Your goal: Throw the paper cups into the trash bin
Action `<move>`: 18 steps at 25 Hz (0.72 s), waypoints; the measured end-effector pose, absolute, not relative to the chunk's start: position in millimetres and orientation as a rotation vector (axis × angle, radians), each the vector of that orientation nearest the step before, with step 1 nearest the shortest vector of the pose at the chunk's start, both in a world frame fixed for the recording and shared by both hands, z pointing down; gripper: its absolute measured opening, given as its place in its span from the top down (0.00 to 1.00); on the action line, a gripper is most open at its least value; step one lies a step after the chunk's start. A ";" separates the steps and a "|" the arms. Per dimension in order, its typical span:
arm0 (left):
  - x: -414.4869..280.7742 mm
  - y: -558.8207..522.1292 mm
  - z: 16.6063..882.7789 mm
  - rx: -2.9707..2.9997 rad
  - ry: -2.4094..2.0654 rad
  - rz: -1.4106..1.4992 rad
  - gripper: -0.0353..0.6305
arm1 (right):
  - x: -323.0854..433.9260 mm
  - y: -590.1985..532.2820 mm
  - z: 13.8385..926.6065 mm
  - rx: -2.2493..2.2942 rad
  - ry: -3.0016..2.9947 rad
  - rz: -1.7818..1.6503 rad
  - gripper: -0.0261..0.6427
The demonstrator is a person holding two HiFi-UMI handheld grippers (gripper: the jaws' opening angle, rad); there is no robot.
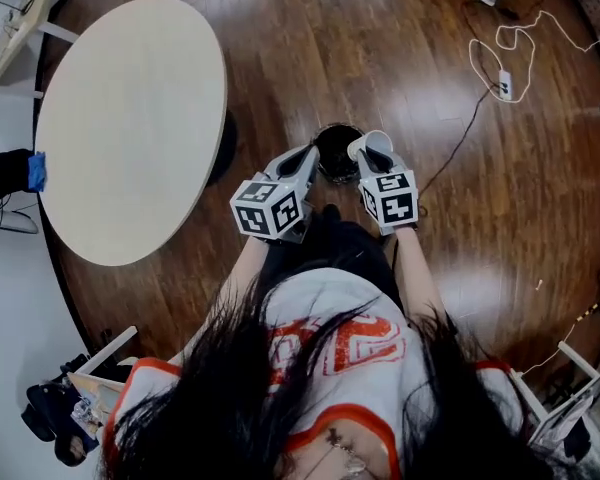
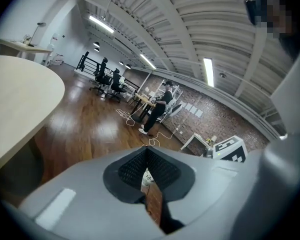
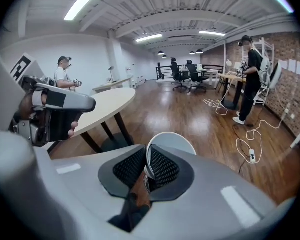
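**At the bin's rim: cup pinched, line it up before you let go**

Beside the right edge of the trash bin (image 1: 337, 153), your right tool (image 3: 146, 158) is clamped on a white paper cup (image 3: 176, 143), whose thin wall runs between the two pads. From the head view the cup sits at the bin's right rim, not squarely over the dark opening. How high it hangs above the bin cannot be judged from there. Your left tool (image 2: 147, 156) has its pads drawn together at the tips with no cup in them. A small pale patch shows through the slit lower down, too small to name.

I judge the step in hand to be the drop. Carry the cup leftward until it is over the middle of the opening. Then part the pads fully so the thin wall does not cling to the ribbed rubber. A light cup can glance off the rim, so release low. Hold the left tool clear of the mouth, since it is just beside the bin's left rim. The round worktop (image 1: 130, 118) lies apart to the left.

No brand or label shows on the cup or the bin. The cubes carry only black-and-white square markers. The orange print on your shirt is half hidden by hair and cannot be read.
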State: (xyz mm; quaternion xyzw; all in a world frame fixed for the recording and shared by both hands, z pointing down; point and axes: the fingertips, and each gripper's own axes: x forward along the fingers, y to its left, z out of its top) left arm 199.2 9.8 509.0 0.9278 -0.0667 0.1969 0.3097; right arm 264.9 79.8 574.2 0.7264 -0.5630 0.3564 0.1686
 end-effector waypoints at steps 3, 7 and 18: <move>216.7 15.7 524.0 2.485 -0.090 0.562 0.95 | 275.8 88.0 587.7 2.120 -1.552 1.077 0.91; 225.5 28.0 546.1 2.521 0.003 0.660 0.95 | 282.4 96.2 617.1 2.133 -1.504 1.159 0.91; 227.0 18.0 634.5 2.449 0.004 0.724 0.95 | 294.2 78.3 771.7 2.105 -1.409 1.333 0.91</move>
